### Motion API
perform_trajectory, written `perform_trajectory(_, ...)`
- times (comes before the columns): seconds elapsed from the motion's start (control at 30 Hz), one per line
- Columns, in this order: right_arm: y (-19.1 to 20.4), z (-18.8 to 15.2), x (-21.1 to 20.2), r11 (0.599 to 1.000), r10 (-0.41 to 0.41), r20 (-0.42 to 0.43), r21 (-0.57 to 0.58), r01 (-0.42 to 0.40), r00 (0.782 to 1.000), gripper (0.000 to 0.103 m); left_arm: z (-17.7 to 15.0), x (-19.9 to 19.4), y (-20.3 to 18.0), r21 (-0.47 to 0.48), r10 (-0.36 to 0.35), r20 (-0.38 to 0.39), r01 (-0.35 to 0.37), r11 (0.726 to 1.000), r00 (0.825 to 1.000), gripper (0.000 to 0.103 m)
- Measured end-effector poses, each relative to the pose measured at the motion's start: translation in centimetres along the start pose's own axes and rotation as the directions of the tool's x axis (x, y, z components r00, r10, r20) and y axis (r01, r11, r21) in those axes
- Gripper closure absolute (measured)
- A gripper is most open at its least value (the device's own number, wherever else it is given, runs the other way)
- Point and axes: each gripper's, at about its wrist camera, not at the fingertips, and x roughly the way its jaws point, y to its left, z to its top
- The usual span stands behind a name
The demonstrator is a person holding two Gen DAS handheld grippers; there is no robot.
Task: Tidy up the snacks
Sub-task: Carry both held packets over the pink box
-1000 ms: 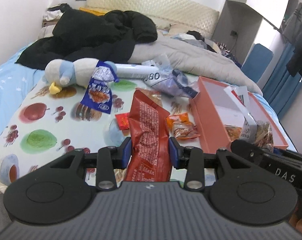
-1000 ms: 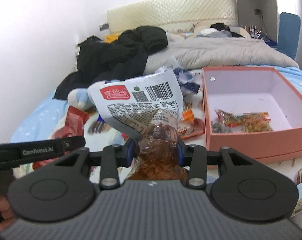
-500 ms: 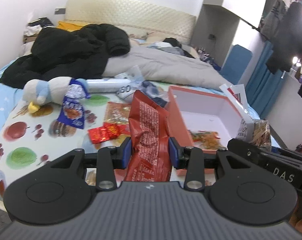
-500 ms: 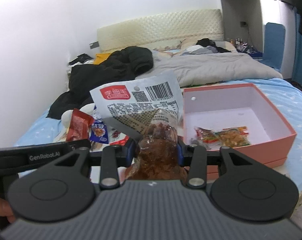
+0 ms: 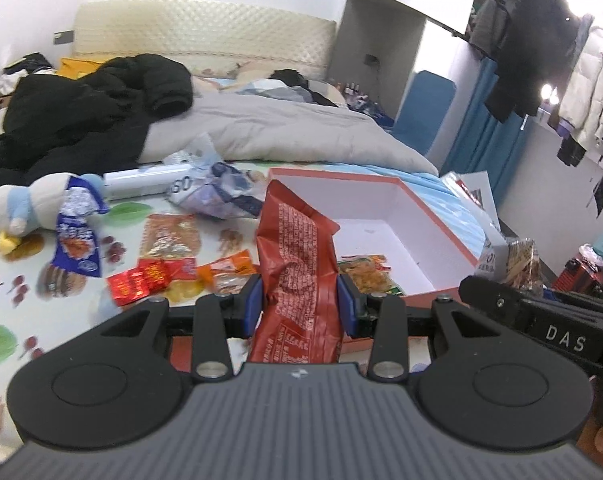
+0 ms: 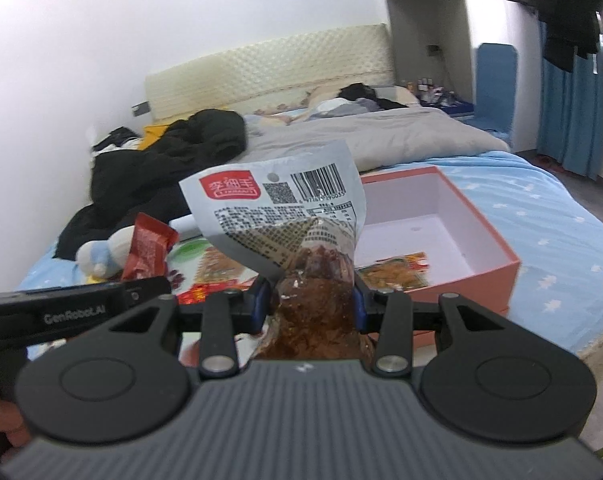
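My left gripper (image 5: 299, 306) is shut on a red snack packet (image 5: 297, 264) that stands upright between its blue pads, just in front of the orange box (image 5: 441, 236). The box holds orange snack packets (image 5: 365, 272). My right gripper (image 6: 309, 306) is shut on a clear bag of brown snacks with a white barcode label (image 6: 285, 208), held up before the same box (image 6: 485, 248). In the right wrist view the left gripper's red packet (image 6: 147, 246) shows at the left. Loose snacks lie on the fruit-print cloth: a blue packet (image 5: 77, 240), small red packets (image 5: 149, 280) and an orange one (image 5: 229, 268).
A plush toy (image 5: 25, 208) and a white tube (image 5: 145, 180) lie at the back of the cloth. A black jacket (image 5: 85, 112) and a grey duvet (image 5: 281, 132) cover the bed behind. Clothes hang at the right (image 5: 533, 40). A hand (image 6: 1, 412) holds the left gripper.
Both grippers have swung to the right and risen a little with their packets held. The orange box now sits more centrally ahead of each, and more of its inside shows.
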Motion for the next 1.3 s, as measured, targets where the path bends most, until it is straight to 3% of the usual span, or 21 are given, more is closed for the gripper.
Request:
perform_trajectory(0.47, -4.9, 1.8, 7.9, 0.996, -0.079, -0.084, 0.025, 0.082, 0.993, 0.060, 3.8, 11.6, -2.3, 0.034, -0.084, -0.103, 0.088, 0.996, 0.991, 0.058)
perform_trajectory(0.87, -7.5, 7.3, 16.3, 0.997, -0.077, -0.159, -0.001, 0.078, 0.984, 0.060, 9.4, 22.7, -3.0, 0.026, -0.092, -0.192, 0.099, 0.995, 0.977, 0.058)
perform_trajectory(1.13, -10.7, 6.6, 22.9, 0.990, -0.126, -0.275, 0.022, 0.137, 0.953, 0.060, 9.2, 29.4, -3.6, 0.070, -0.099, -0.287, 0.124, 0.990, 0.953, 0.058)
perform_trajectory(1.3, -11.5, 5.6, 24.6, 0.989, -0.125, -0.308, 0.039, 0.144, 0.943, 0.059, 8.2, 31.5, -3.3, 0.073, -0.093, -0.318, 0.122, 0.990, 0.943, 0.058)
